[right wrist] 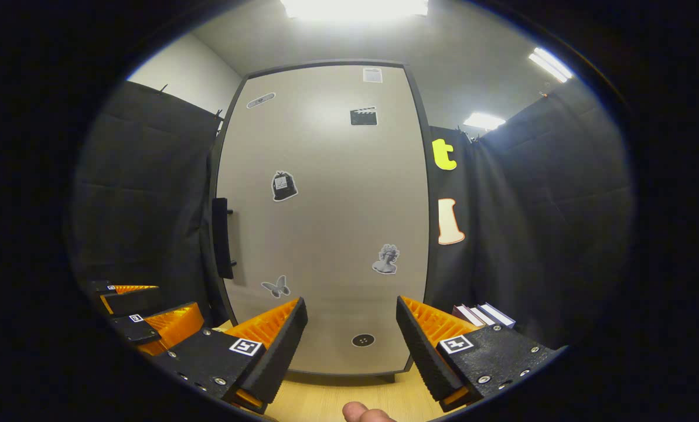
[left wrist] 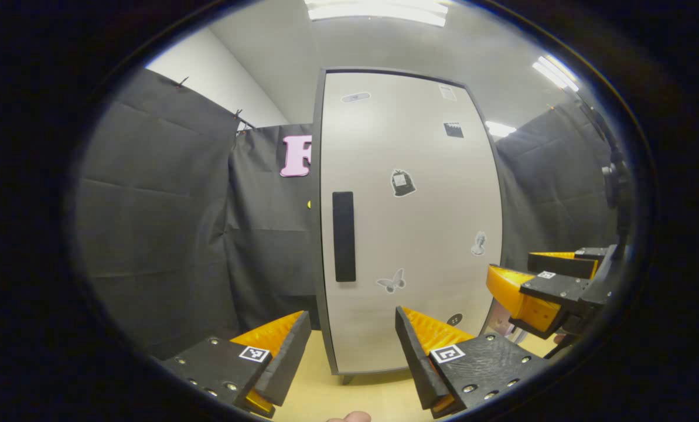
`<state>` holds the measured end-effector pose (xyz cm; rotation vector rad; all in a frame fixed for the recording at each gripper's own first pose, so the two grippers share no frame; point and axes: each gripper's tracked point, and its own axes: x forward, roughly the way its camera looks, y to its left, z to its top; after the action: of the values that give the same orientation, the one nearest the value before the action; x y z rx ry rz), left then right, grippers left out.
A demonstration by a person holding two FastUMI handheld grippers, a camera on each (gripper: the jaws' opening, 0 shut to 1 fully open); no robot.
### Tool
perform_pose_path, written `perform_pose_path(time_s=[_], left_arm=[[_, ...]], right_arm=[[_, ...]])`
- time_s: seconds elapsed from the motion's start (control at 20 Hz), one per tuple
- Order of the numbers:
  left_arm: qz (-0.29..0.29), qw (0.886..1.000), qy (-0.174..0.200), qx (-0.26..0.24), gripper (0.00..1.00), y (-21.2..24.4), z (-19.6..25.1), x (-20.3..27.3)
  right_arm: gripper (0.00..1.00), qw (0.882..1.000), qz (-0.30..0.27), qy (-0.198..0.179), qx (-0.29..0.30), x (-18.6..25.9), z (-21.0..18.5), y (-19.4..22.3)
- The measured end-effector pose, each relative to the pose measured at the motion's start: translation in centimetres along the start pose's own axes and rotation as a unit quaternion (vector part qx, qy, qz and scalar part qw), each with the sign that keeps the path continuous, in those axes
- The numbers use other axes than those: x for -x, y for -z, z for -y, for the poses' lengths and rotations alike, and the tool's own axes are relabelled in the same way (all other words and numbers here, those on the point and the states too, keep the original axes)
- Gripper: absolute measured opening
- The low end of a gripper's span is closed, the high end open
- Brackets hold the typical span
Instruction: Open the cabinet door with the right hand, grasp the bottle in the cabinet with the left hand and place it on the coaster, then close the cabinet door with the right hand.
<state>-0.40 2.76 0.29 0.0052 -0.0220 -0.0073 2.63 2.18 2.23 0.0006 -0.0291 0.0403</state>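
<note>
We see the cabinet door shut. In front of it, our left gripper and right gripper both hang spread wide, holding nothing, apart from its handle.

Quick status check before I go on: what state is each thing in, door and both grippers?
Cabinet door: shut, flush with the frame.
Door handle: upright bar at the door's edge, untouched.
Left gripper: open, holding nothing, facing the door.
Right gripper: open, holding nothing, short of the door.
Books: standing side by side, right of the cabinet.

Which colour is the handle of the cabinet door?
Black handle, clearest in the left gripper view.
</note>
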Motion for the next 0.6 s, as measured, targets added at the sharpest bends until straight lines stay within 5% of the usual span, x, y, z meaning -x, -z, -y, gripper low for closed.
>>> perform_pose_path(time_s=[0.6], left_arm=[[0.002,1.0,-0.023,-0.016,0.85,1.2,-4.4,3.6]], right_arm=[[0.94,0.998,0.01,-0.062,0.008,-2.8,-6.9,-0.9]])
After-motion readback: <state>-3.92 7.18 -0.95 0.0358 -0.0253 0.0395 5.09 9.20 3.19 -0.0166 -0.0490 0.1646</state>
